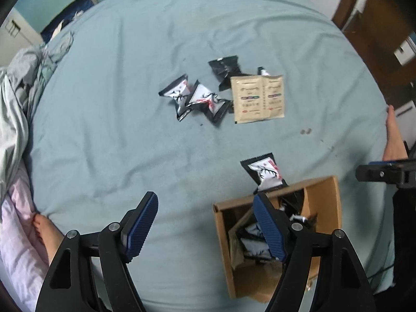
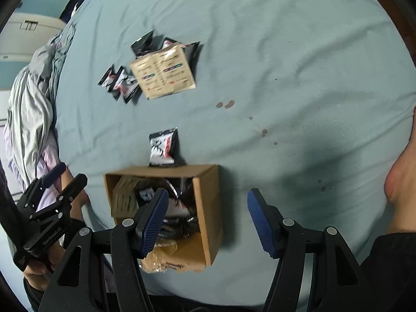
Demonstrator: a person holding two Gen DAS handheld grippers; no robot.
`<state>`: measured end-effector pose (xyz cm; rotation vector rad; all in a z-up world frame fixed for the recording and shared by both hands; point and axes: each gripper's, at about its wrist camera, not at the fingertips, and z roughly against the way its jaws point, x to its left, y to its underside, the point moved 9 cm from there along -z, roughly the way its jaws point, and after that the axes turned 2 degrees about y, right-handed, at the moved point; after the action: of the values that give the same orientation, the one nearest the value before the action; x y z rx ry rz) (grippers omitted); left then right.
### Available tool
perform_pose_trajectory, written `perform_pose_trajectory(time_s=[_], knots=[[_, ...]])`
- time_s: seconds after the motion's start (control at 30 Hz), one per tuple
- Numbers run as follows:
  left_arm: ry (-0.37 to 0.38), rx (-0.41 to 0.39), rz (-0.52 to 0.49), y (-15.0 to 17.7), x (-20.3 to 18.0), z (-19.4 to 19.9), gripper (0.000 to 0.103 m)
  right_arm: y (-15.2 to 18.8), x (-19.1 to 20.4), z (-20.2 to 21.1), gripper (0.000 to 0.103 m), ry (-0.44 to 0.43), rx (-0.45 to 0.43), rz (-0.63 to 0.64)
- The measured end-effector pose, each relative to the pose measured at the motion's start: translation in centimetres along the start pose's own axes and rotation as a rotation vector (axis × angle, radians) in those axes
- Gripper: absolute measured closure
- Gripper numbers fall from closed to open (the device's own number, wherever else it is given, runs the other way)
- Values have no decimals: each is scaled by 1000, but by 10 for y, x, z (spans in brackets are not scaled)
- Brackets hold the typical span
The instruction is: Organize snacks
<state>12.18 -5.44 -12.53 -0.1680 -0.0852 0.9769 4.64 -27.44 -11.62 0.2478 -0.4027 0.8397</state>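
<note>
Black-and-white snack packet (image 1: pixel 265 173) lay on the teal bedsheet (image 1: pixel 130 104), touching the cardboard box's (image 2: pixel 208 208) far wall (box already part-filled). Left gripper (image 1: pixel 205 228) and right gripper (image 2: pixel 205 223) gaped wide, empty. Risk judged: slippery foil sliding from a shallow pinch.

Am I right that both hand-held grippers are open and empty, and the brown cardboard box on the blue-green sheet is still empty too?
Not quite. Both views show the brown cardboard box already holding several black-and-white snack packets. The rest stands: the left hand-held gripper and right hand-held gripper are open and empty, and the box sits on the blue-green sheet.
</note>
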Motion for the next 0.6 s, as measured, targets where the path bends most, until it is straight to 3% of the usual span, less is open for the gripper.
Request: perform_pose_trajectory(time_s=[0.23, 0.6], knots=[[4, 7, 46, -9, 15, -12, 23, -5, 14, -29, 41, 34, 27, 39], [14, 42, 116, -2, 44, -25, 20, -32, 86, -111, 41, 63, 111, 171]])
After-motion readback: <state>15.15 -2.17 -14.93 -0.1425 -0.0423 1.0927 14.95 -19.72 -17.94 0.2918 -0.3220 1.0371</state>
